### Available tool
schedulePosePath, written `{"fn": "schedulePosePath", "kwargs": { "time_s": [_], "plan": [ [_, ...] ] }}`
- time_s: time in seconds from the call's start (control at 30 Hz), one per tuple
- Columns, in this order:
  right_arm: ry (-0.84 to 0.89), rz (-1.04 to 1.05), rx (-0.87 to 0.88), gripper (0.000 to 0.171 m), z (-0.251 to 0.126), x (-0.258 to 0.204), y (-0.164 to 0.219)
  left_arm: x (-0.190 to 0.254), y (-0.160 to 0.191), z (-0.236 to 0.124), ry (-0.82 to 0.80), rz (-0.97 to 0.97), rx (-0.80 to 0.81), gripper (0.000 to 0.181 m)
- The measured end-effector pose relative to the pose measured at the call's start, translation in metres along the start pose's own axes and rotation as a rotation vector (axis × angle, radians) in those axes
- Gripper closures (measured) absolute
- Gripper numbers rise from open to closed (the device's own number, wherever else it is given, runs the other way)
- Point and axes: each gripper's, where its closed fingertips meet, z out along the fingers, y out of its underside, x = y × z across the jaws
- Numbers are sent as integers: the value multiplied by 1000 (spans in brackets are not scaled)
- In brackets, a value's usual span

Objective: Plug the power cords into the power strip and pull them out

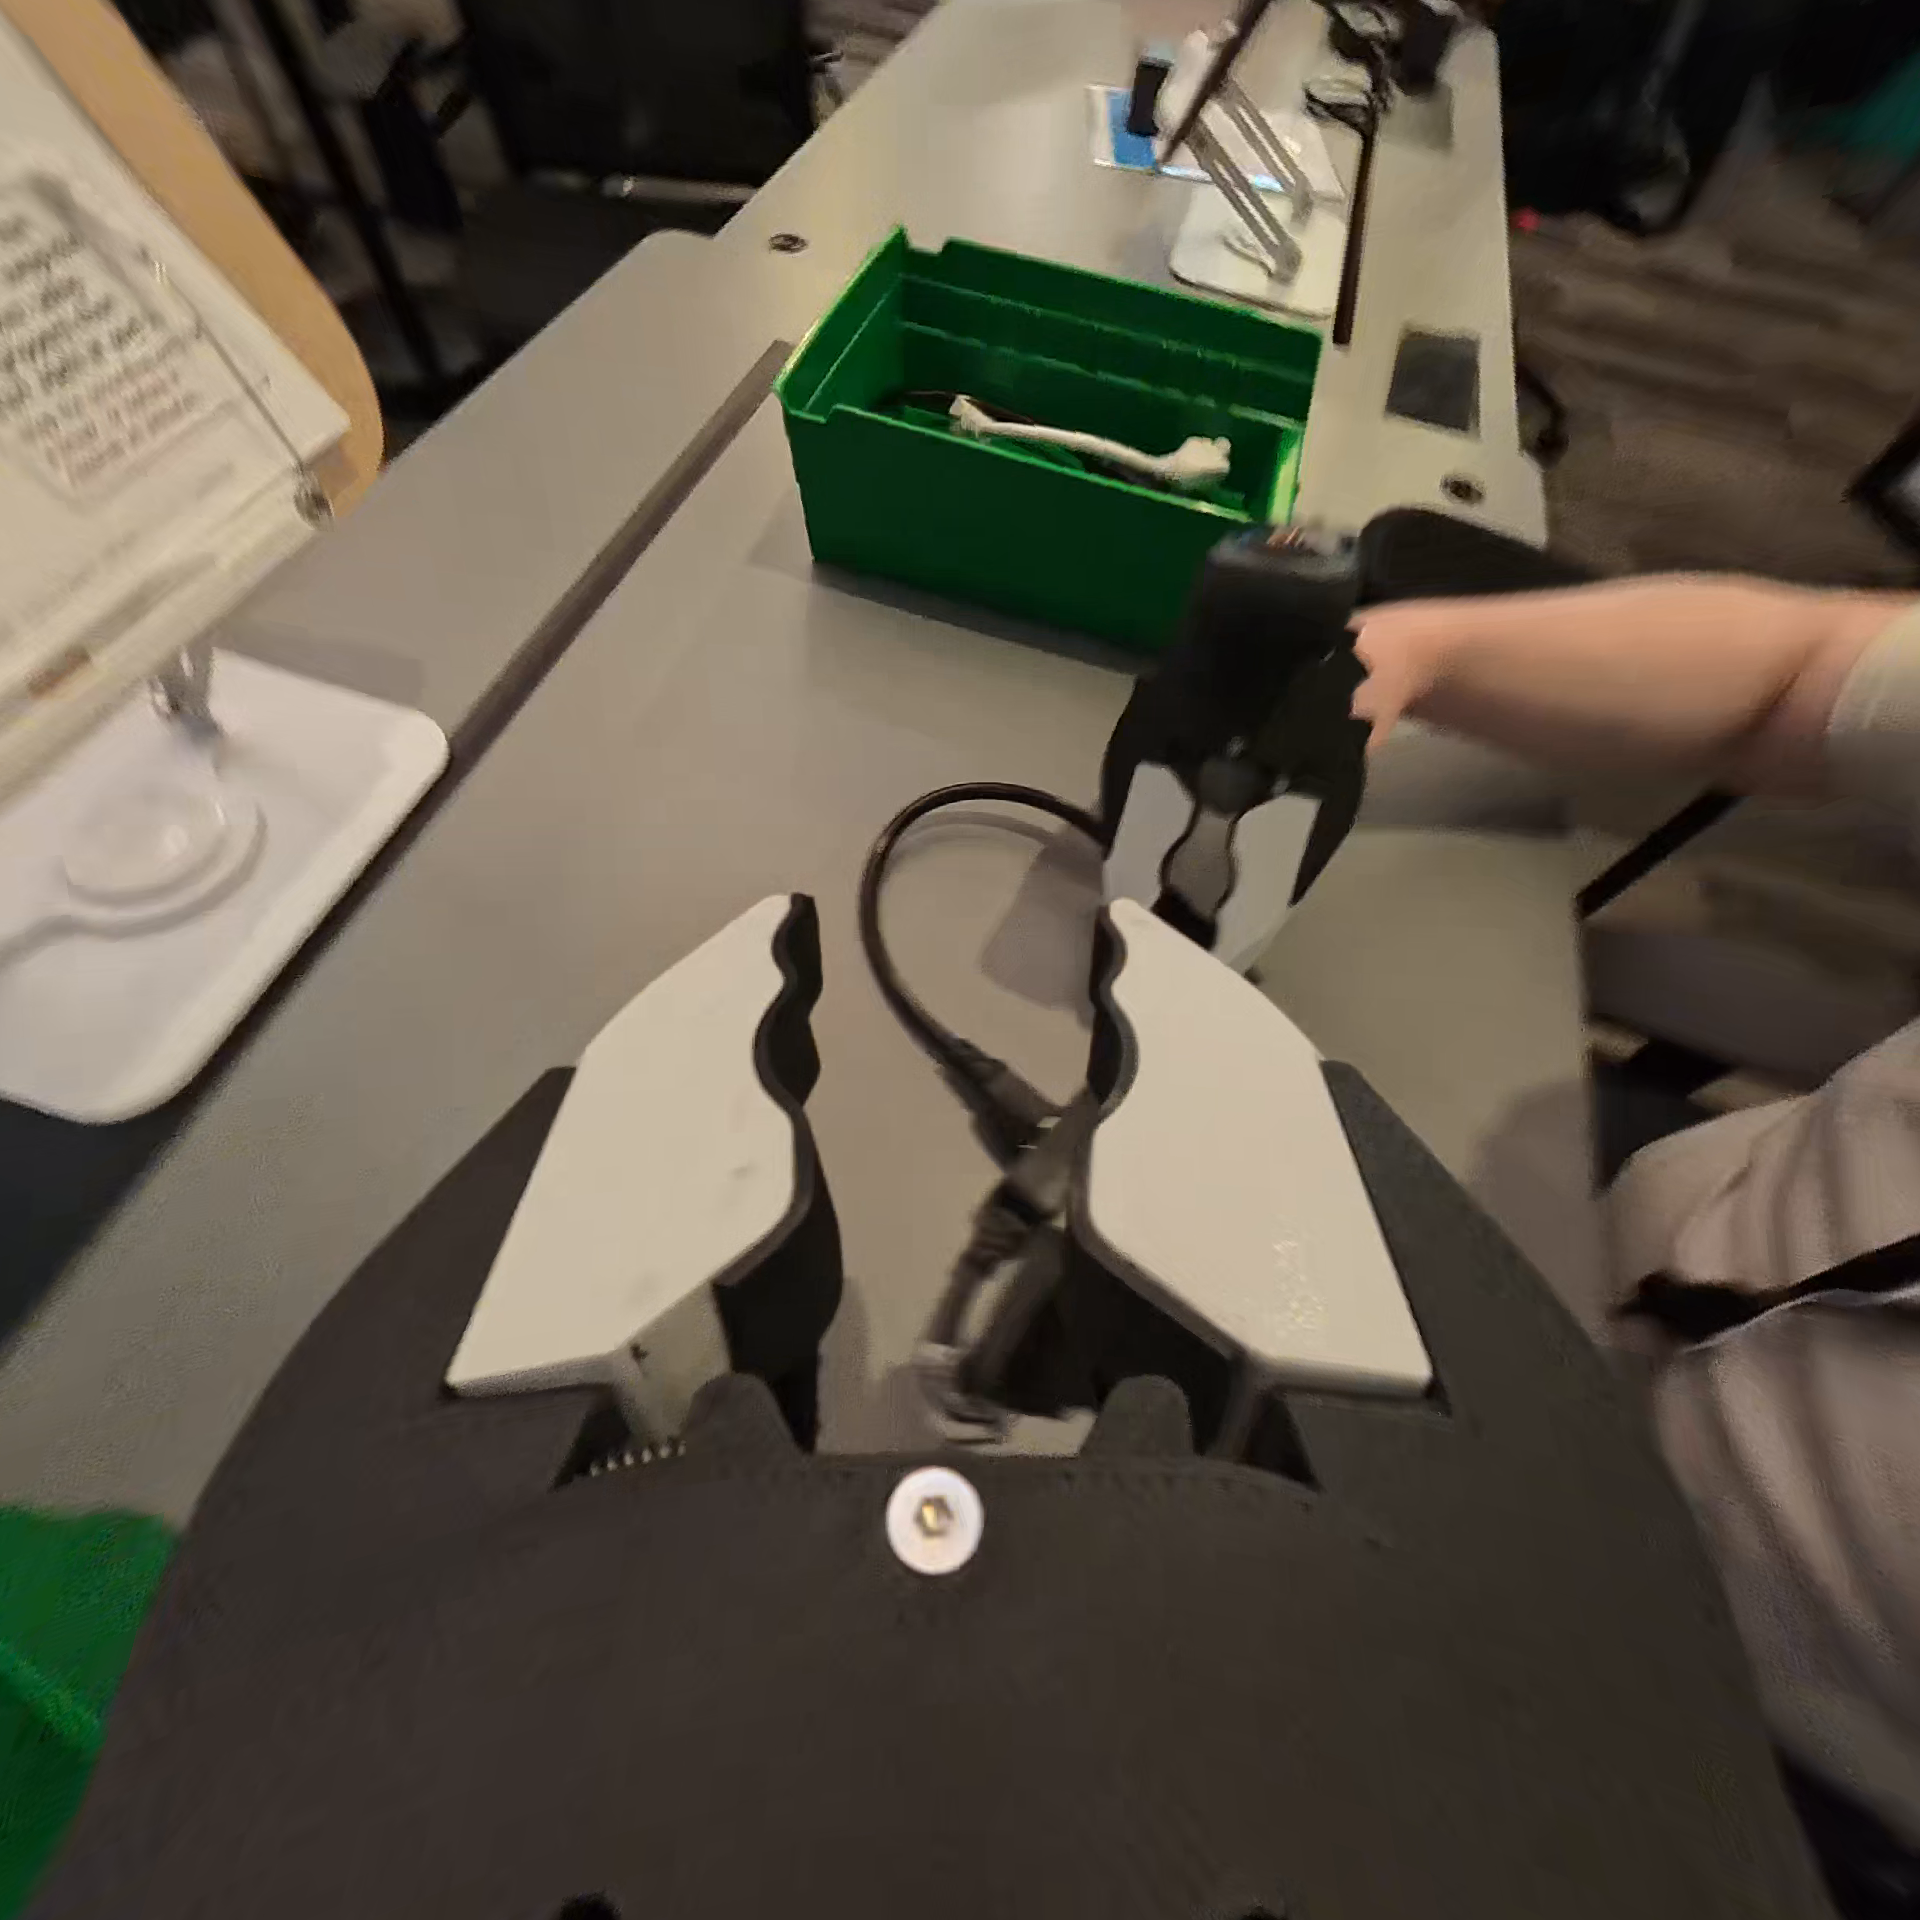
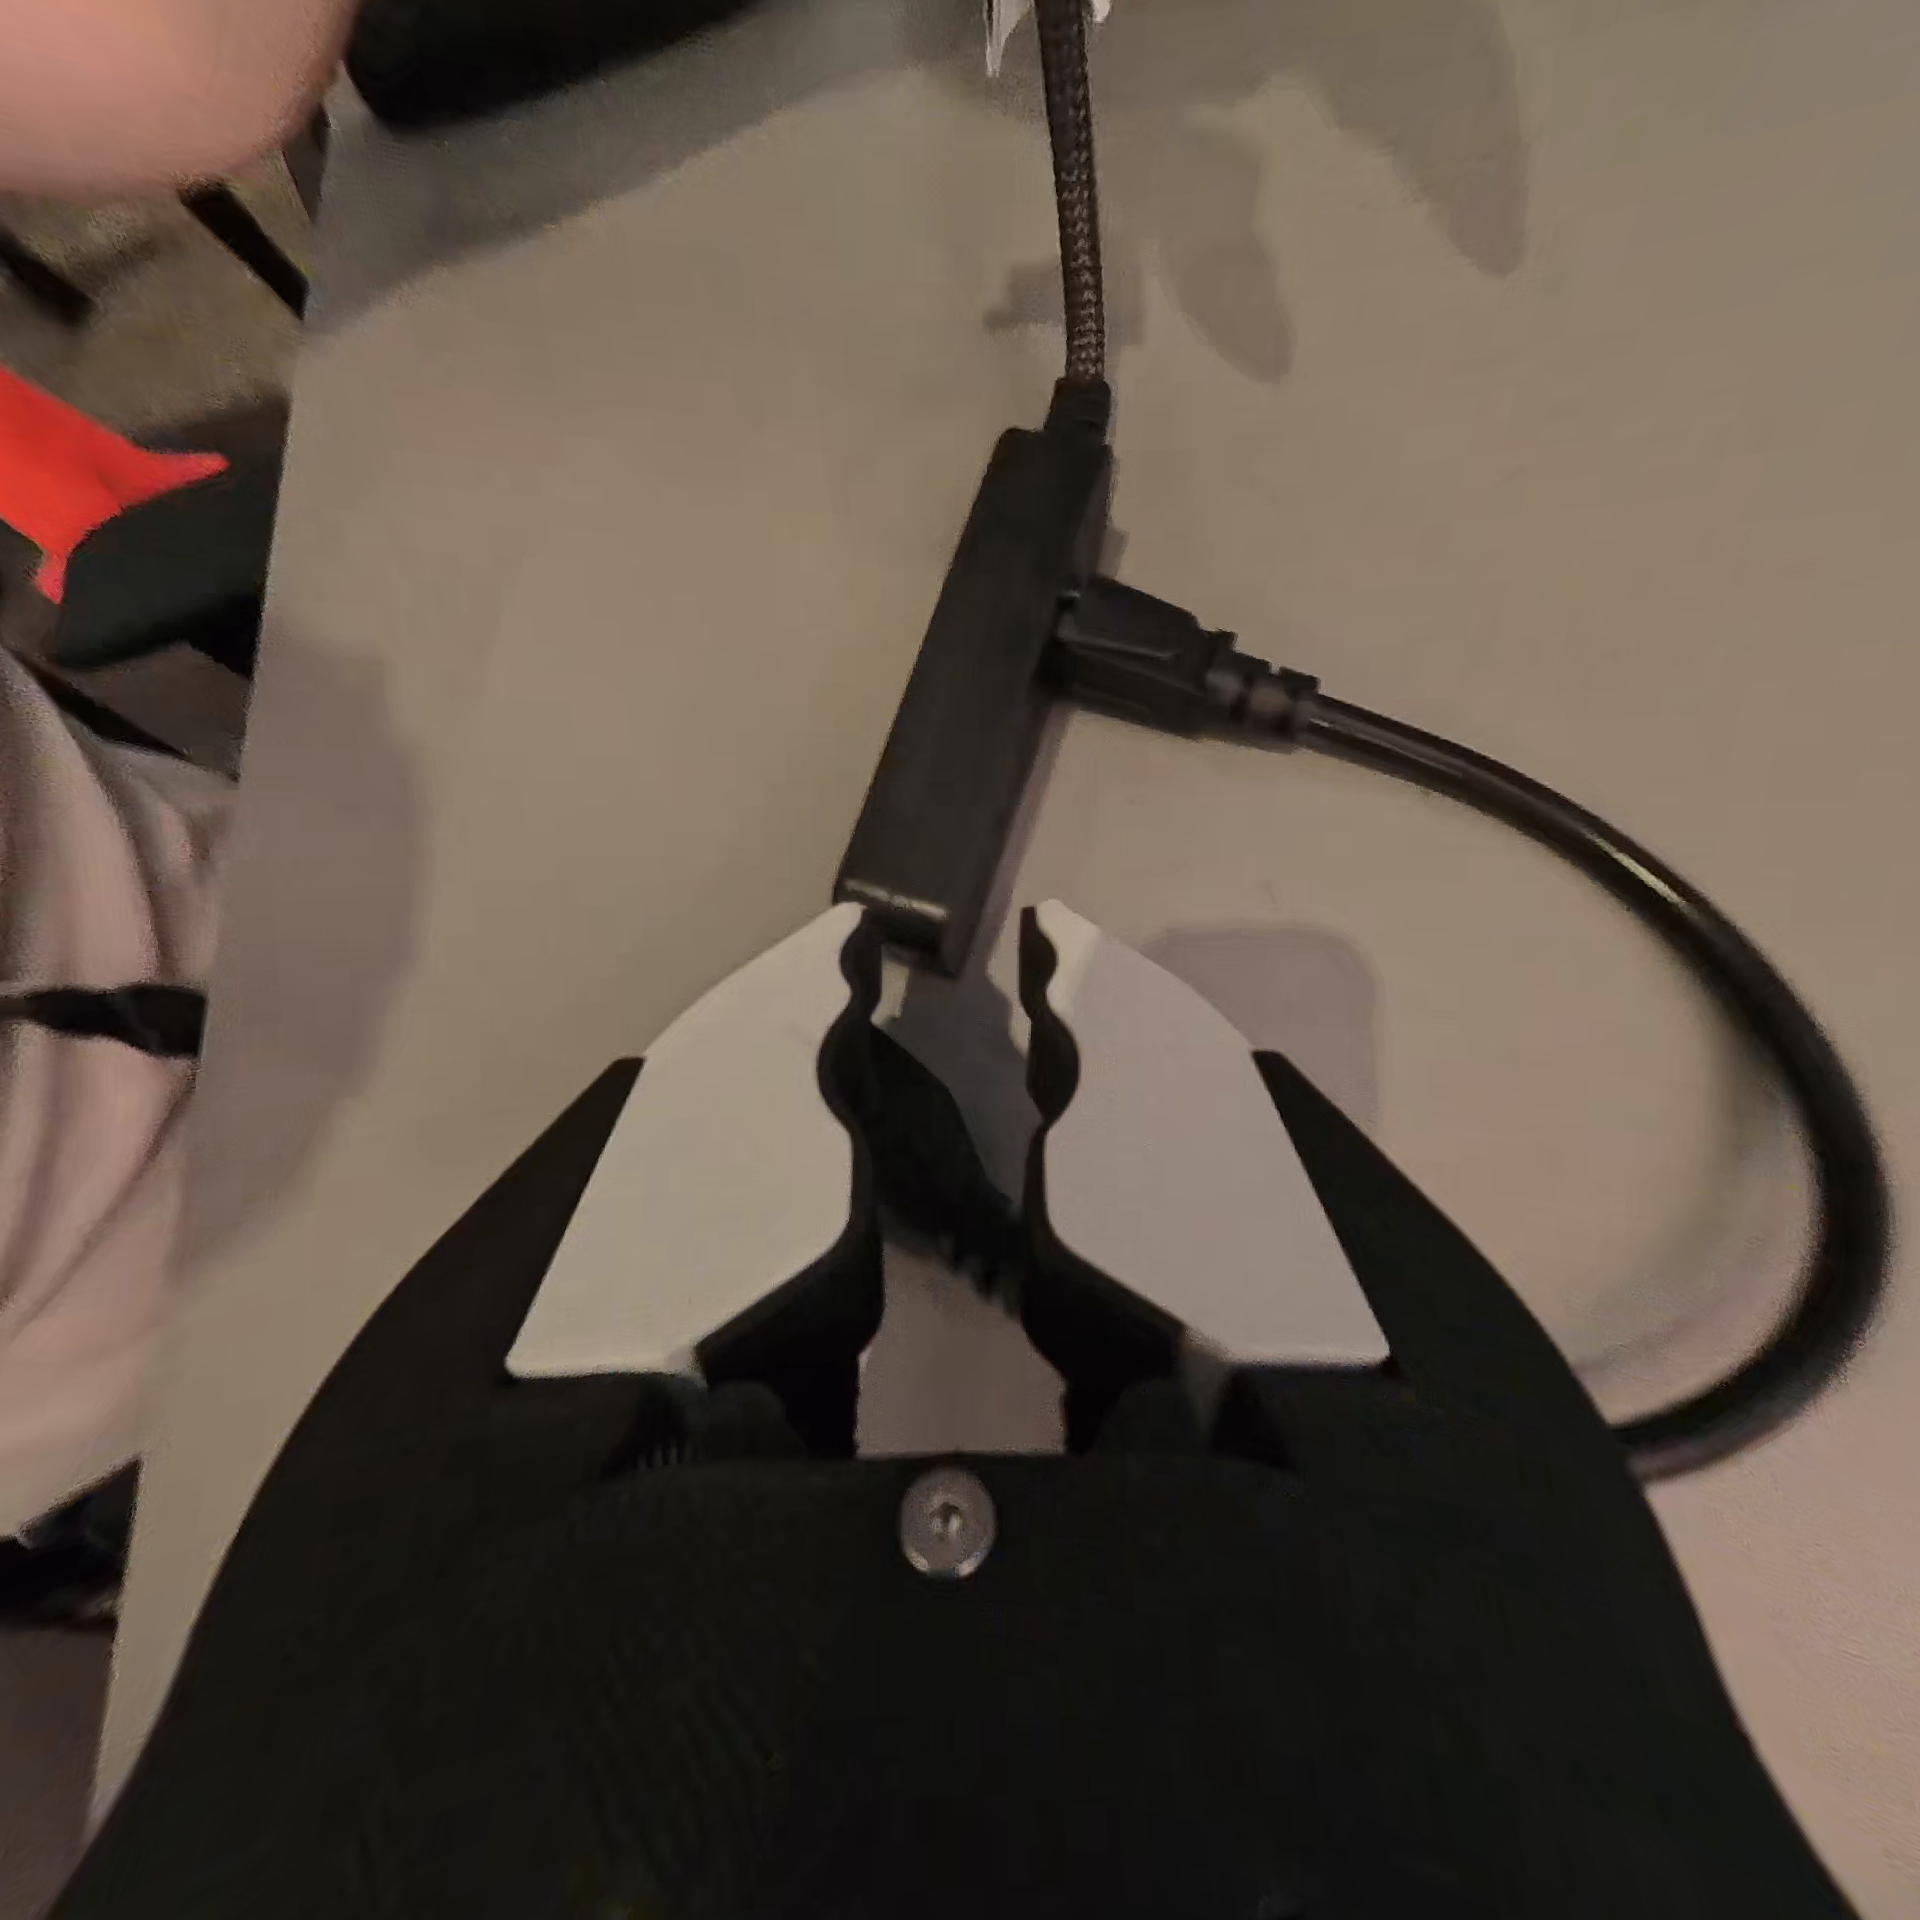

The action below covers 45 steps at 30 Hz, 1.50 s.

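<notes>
In the right wrist view a slim black power strip [image 2: 977, 675] lies on the grey table, with a braided cable [image 2: 1075, 208] leaving its far end. A black plug [image 2: 1132, 655] sits in its side, and its cord [image 2: 1766, 1039] loops to the right. My right gripper [image 2: 945, 920] is shut on a second black plug [image 2: 920, 1132] at the strip's near end. In the left wrist view my left gripper [image 1: 956, 935] is open above the table. The black cord loop [image 1: 883, 914] and blurred plug bodies [image 1: 1029, 1153] lie between its fingers. The right gripper [image 1: 1216, 894] points down just beyond.
A green bin [image 1: 1039, 540] with a white cable and dark cords stands farther along the grey table [image 1: 623, 831]. A clear sign holder on a white base [image 1: 156, 831] stands at the left. A person's arm [image 1: 1610, 665] reaches in from the right. About 20 centimeters separates my left fingertips from my right.
</notes>
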Motion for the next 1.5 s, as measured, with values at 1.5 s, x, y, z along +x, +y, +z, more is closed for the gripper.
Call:
{"fn": "schedulePosePath", "kwargs": {
  "time_s": [1.5],
  "plan": [
    [284,-88,-21,144,113,57,-70,4,215,53,-521,-632,-596,145]
  ]
}}
